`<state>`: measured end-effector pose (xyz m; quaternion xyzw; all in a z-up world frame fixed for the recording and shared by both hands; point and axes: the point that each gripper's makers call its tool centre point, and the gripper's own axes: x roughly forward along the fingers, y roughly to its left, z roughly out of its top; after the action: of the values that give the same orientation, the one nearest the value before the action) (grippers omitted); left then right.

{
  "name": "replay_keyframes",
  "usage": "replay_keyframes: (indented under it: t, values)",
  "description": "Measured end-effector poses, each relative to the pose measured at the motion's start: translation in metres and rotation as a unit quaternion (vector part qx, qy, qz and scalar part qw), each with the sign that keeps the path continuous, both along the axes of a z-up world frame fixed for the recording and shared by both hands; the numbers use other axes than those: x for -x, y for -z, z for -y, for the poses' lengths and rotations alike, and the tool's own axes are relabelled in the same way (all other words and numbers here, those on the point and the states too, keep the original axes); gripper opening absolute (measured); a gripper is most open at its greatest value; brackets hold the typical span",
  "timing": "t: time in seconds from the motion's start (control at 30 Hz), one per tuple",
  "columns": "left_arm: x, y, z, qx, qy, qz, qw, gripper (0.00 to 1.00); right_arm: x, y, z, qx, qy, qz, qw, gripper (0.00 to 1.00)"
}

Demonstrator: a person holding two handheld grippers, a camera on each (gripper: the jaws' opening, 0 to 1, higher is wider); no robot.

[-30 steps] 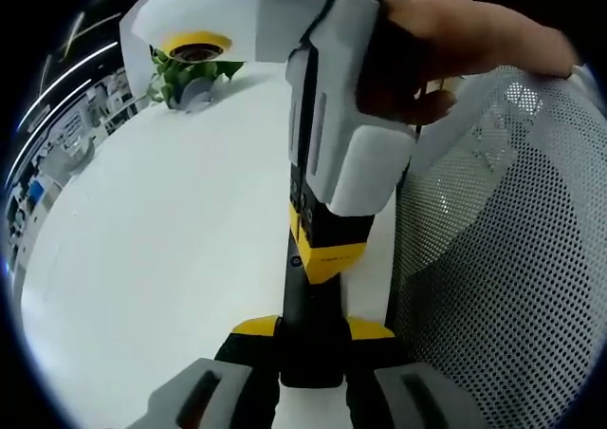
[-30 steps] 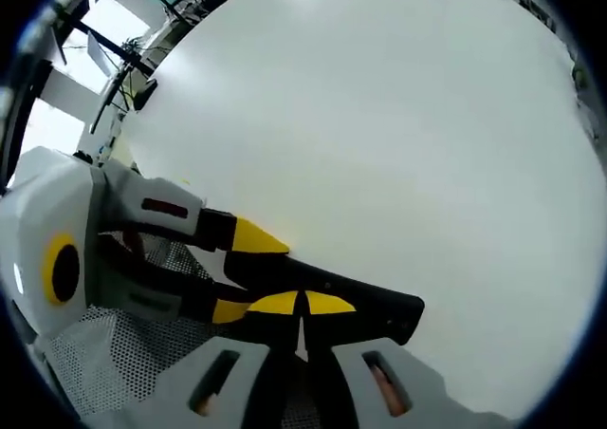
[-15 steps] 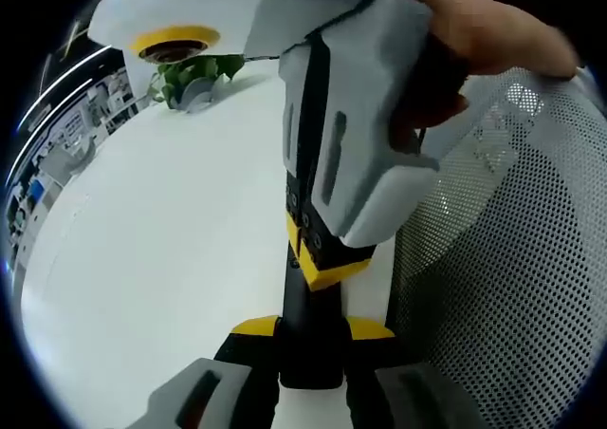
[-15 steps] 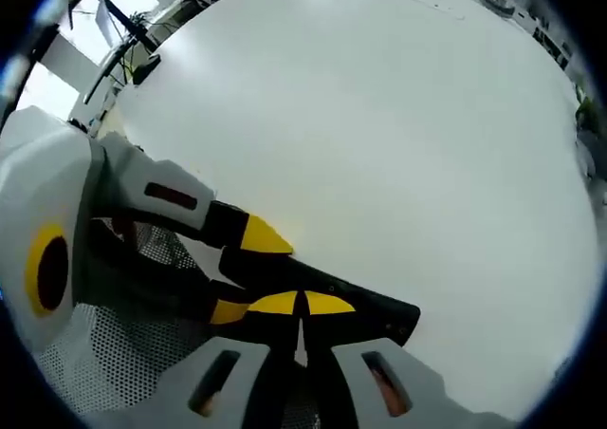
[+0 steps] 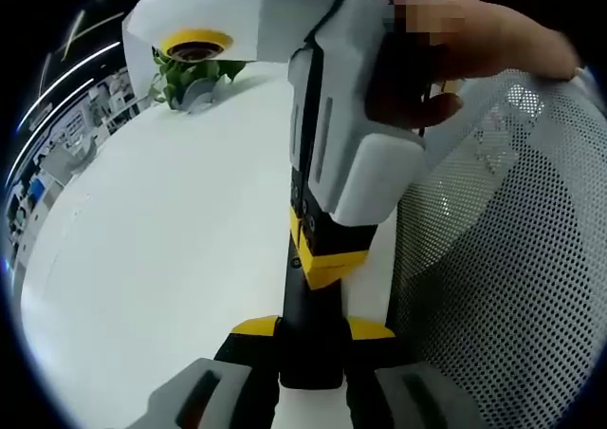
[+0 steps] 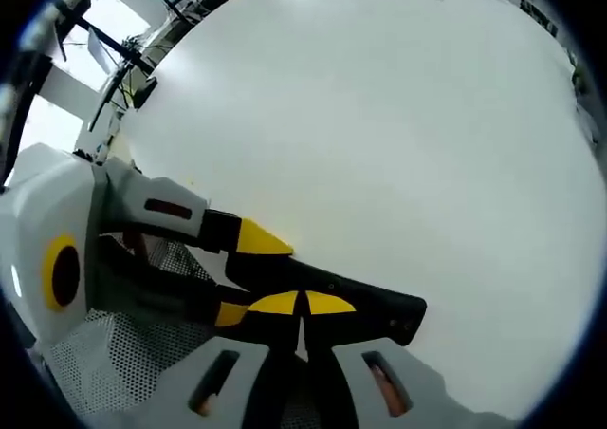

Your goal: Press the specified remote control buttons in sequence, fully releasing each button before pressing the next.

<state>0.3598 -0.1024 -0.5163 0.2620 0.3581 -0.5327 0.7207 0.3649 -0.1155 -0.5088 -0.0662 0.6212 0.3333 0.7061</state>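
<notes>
A long black remote control (image 5: pixel 305 301) lies between the jaws of my left gripper (image 5: pixel 311 328), which is shut on its near end just above the white table (image 5: pixel 142 239). My right gripper (image 5: pixel 327 258), white-bodied with yellow tips, comes down from above with its tips together on the remote's upper face; a hand (image 5: pixel 455 49) holds it. In the right gripper view my right gripper (image 6: pixel 302 303) is shut, its yellow tips resting on the remote control (image 6: pixel 375 307). The left gripper (image 6: pixel 245 275) clamps the remote from the left. The buttons are hidden.
A grey mesh chair back (image 5: pixel 503 258) fills the right side and also shows as mesh (image 6: pixel 104 363) under the left gripper. A small green plant (image 5: pixel 185 78) stands at the table's far edge. The white table (image 6: pixel 379 116) stretches wide beyond the remote.
Half a second ago the right gripper was tilted over the remote; it has swung back to nearly its pose of a second ago. The left gripper's hold is unchanged.
</notes>
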Motion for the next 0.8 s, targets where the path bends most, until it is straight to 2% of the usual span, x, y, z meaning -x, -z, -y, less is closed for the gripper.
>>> replay_keyframes:
  t: [0.4, 0.5, 0.8]
  values:
    - [-0.0001, 0.0004, 0.0001, 0.000, 0.000, 0.000, 1.0000, 0.25, 0.0000, -0.0004, -0.0077, -0.011, -0.013, 0.003, 0.9999, 0.00]
    - [-0.0001, 0.0004, 0.0001, 0.000, 0.000, 0.000, 1.0000, 0.25, 0.0002, 0.0047, -0.0059, 0.001, -0.019, 0.002, 0.9998, 0.00]
    - [-0.0006, 0.0009, 0.0002, -0.001, -0.001, -0.001, 1.0000, 0.25, 0.0011, 0.0018, -0.0059, -0.001, 0.000, -0.001, 1.0000, 0.00]
